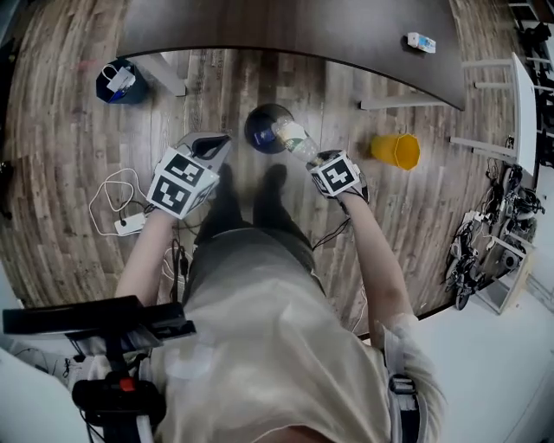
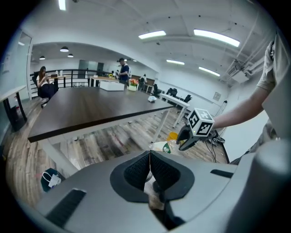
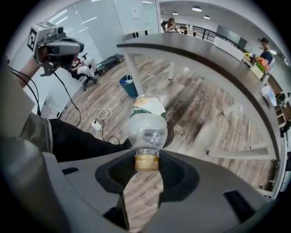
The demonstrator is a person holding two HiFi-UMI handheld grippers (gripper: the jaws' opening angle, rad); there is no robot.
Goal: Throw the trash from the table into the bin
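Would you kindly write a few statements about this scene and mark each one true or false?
1. The right tongs grip a plastic bottle by its cap. True.
2. The left tongs stand wide open. False: their pads are pressed together.
3. The yellow container sits on the table. False: it is on the floor, beyond the table's edge.
4. A small box lies on the table. True.
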